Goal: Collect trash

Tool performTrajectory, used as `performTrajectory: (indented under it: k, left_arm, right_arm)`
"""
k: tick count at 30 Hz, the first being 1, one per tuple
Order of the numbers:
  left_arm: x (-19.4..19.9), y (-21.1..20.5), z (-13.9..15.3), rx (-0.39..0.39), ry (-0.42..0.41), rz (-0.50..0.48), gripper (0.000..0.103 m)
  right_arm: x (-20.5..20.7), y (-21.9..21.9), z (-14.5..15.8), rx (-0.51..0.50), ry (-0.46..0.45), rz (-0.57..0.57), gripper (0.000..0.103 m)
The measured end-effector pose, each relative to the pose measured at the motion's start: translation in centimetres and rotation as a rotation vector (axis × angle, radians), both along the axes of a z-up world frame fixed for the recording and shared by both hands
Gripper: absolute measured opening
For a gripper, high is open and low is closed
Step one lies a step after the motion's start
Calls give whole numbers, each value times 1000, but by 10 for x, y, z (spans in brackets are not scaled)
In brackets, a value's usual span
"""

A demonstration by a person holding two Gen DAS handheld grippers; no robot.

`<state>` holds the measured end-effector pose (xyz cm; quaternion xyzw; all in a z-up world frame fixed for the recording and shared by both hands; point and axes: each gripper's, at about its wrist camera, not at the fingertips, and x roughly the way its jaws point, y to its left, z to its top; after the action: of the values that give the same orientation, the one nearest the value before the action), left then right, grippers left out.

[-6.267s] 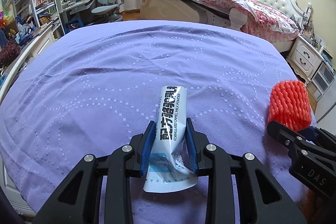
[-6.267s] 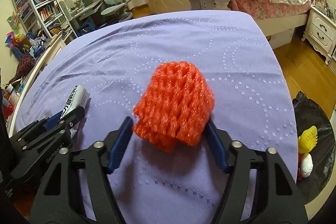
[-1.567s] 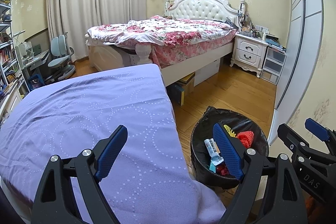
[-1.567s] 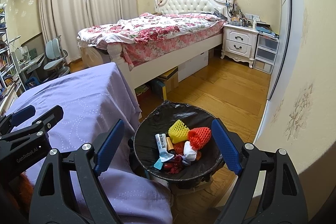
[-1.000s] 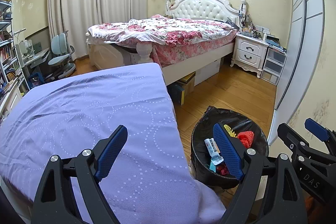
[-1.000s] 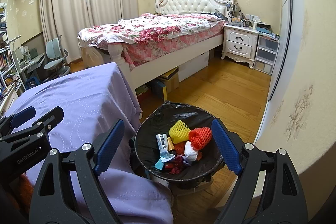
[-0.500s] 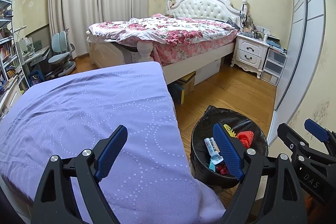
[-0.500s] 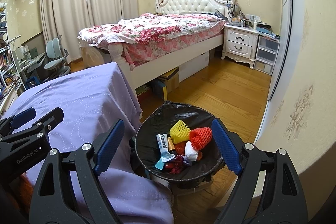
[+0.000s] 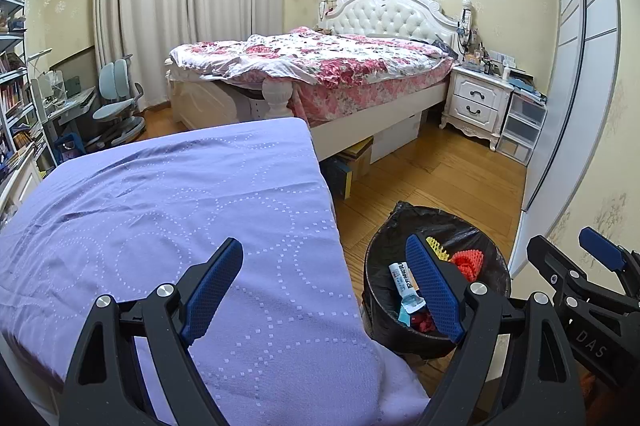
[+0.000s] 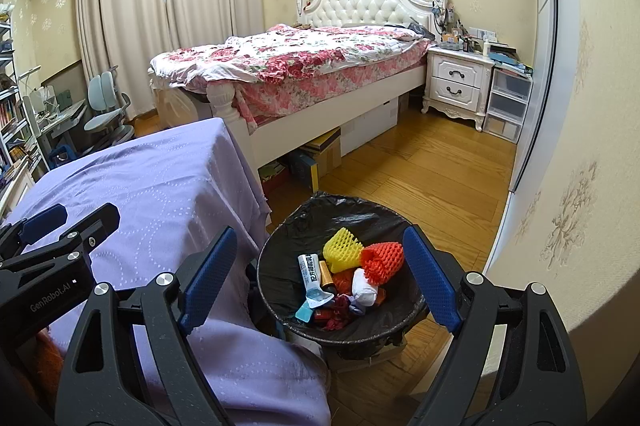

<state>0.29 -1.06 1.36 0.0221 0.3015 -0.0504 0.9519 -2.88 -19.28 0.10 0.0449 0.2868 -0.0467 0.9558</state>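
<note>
A black-lined trash bin (image 10: 280,258) stands on the floor beside the purple-covered table (image 10: 160,186). Inside it lie the white milk-powder packet (image 10: 310,272), the red foam net (image 10: 382,260), a yellow foam net (image 10: 340,244) and other scraps. My right gripper (image 10: 320,278) hangs open above the bin, nothing between its fingers. My left gripper (image 9: 324,286) is open too, over the table's right edge (image 9: 340,246), empty. In the left wrist view the bin (image 9: 380,266) sits at lower right, with the packet (image 9: 404,276) and red net (image 9: 468,262) in it.
A floral-covered bed (image 9: 320,66) stands behind the table, boxes under it. A white nightstand (image 10: 456,82) and plastic drawers (image 10: 508,106) line the right wall. Wooden floor (image 10: 420,178) lies between bed, bin and wall. A desk chair (image 9: 116,106) and shelves are at far left.
The packet and the red foam net, gripped over the table earlier, now lie in the bin. Over the last second both grippers have stayed open and still.
</note>
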Motion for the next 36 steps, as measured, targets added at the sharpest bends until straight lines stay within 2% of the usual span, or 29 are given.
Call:
performTrajectory:
  k: [36]
  left_arm:
    - [-5,1,-1,2,-9,-3,83]
  right_arm:
    - [-1,2,1,-1,0,1,83]
